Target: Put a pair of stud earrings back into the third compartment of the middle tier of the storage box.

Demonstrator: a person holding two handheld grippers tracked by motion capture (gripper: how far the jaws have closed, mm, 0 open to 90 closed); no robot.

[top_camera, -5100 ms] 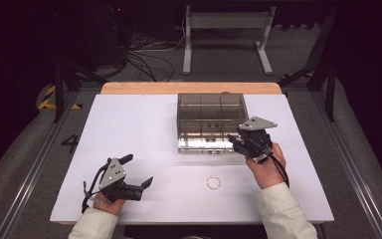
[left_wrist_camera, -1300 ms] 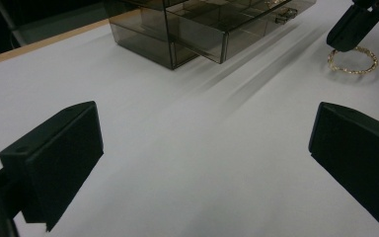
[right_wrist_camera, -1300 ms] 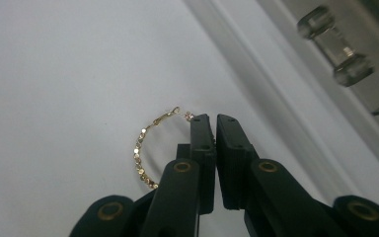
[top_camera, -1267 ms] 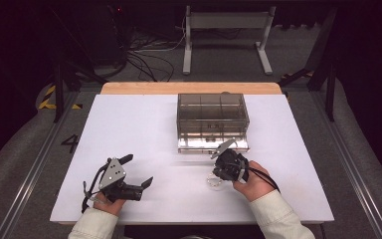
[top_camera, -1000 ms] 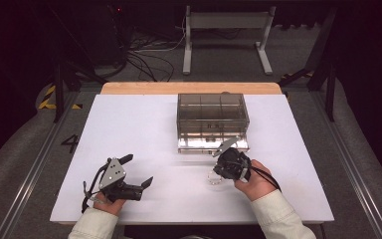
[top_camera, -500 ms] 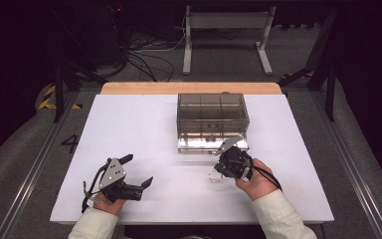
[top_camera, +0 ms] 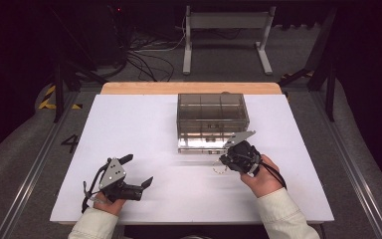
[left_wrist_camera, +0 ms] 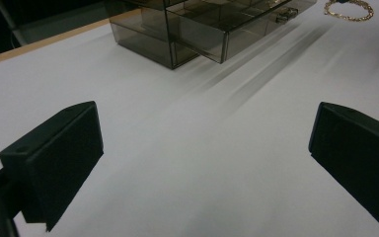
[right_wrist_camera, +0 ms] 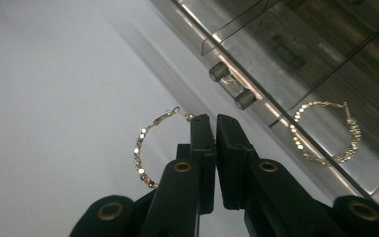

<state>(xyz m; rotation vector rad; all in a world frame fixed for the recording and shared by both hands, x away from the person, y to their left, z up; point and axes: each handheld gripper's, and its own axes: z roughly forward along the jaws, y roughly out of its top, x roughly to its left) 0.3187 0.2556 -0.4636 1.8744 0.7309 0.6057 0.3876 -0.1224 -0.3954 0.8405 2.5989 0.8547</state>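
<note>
We have the right gripper (right_wrist_camera: 211, 121) pinched shut on the gold bracelet (right_wrist_camera: 143, 148), lifted just before the organizer's open drawer (right_wrist_camera: 296, 123) mid-surface, still to drop inside, while our left gripper (top_camera: 139, 172) waits wide open.

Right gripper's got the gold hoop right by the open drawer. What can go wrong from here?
1. The right gripper pinches the thin gold hoop only at its edge; it may slip out or twist.
2. The open drawer is close, so the dangling hoop could catch its front lip.
3. A second hoop already lies inside; the two may tangle.
</note>
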